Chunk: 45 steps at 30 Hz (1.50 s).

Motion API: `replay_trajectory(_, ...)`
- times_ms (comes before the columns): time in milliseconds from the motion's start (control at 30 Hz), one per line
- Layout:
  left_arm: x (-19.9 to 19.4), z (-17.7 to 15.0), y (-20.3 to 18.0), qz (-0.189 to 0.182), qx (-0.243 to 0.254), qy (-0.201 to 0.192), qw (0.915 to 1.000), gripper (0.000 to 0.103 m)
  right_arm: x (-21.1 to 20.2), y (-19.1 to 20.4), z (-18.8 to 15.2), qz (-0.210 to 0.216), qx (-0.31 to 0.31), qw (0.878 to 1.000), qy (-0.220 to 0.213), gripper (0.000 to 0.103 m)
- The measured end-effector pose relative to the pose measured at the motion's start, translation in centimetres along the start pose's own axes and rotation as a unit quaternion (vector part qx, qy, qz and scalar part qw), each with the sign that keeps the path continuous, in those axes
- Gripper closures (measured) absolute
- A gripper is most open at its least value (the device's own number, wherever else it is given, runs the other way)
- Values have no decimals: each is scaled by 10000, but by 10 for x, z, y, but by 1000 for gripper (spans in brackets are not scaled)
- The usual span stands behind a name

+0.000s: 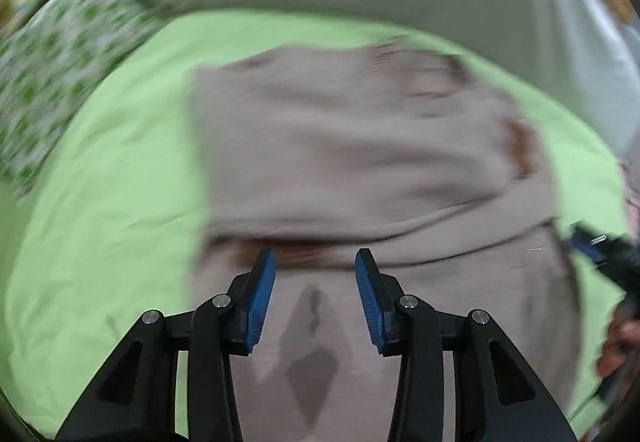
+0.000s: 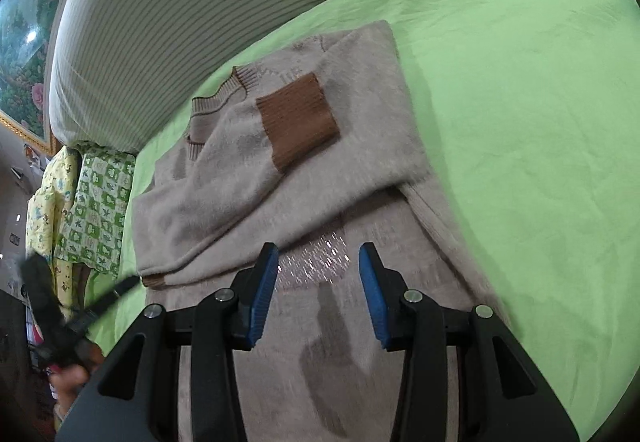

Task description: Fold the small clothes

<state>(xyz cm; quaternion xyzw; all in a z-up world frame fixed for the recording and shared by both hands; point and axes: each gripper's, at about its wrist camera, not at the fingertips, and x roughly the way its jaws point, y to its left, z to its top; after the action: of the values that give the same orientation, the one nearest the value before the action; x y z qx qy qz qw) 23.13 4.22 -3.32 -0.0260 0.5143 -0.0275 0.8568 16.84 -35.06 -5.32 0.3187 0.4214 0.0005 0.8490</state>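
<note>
Sweater (image 2: 280, 177), beige, flat on green bed (image 2: 520, 101): both sleeves (image 2: 224, 197) folded across chest, body fold remaining; left tool (image 1: 315, 254) and right tool (image 2: 318, 250) hover parted, empty, above hem.

Beige fuzzy sweater (image 2: 280, 177) lies flat on green sheet (image 2: 520, 81), brown-cuffed sleeves folded across.

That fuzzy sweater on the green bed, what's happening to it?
A person is folding the beige sweater on the green sheet, with a tool in each hand. Both sleeves already lie across its chest, one brown cuff on top. The left tool and the right tool are open above it, holding nothing.
</note>
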Motion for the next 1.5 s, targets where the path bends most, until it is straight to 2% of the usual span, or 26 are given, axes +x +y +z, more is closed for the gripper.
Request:
replay_trajectory(67, 8, -5, 21, 94, -91, 13, 9999, 60, 7, 5, 9, 121, -16, 9999, -55, 60)
replay_trajectory(167, 26, -4, 32, 383, -23, 175, 9991, 60, 27, 10, 25, 233, 62, 9997, -54, 60)
replay_trajectory(367, 55, 3, 38, 566, -155, 157, 9982, 58, 76, 0, 54, -73, 483, 9988, 41, 60)
replay_trajectory(467, 61, 10, 41, 688, -422, 43, 9967, 57, 90, -3, 62, -2, 727, 9973, -44, 58)
replay_trajectory(500, 63, 13, 42, 736, -590, 0, 9955, 57, 91, 0, 65, 29, 719, 9973, -123, 60)
replay_trajectory(533, 64, 15, 43, 763, -717, -40, 9945, 57, 90, 5, 68, 34, 652, 9977, -154, 68)
replay_trajectory(567, 64, 16, 44, 792, -842, -77, 9933, 57, 87, 12, 70, 106, 574, 9982, -167, 95)
replay_trajectory(633, 62, 19, 46, 836, -1169, -164, 9895, 57, 67, 29, 74, 364, 423, 9977, -377, 94)
replay_trajectory(733, 51, 18, 53, 981, -1556, -363, 9823, 58, 5, 57, 77, 911, 48, 9911, -973, 94)
replay_trajectory(800, 43, 13, 60, 912, -1848, -430, 9776, 59, -29, 58, 72, 1075, -21, 9865, -1233, 94)
replay_trajectory(867, 42, 10, 65, 763, -1984, -403, 9763, 59, -50, 46, 64, 998, 15, 9863, -1316, 95)
replay_trajectory(933, 46, 7, 66, 755, -1922, -339, 9778, 59, -54, 30, 54, 647, -58, 9899, -1261, 95)
replay_trajectory(1000, 51, 6, 68, 849, -1870, -251, 9784, 65, -42, 4, 46, 351, 140, 9937, -1054, 95)
replay_trajectory(1133, 58, 6, 74, 691, -2037, -190, 9764, 64, -16, -30, 34, 122, 573, 9953, -775, 95)
replay_trajectory(1333, 60, 9, 75, 693, -1997, -167, 9773, 64, -21, -13, 40, -13, 119, 9947, -1024, 95)
replay_trajectory(1400, 61, 9, 77, 696, -1987, -156, 9775, 64, -14, -16, 39, -242, 29, 9955, -913, 95)
replay_trajectory(1500, 61, 10, 77, 690, -1987, -138, 9775, 64, -4, -15, 37, -299, -45, 9961, -826, 95)
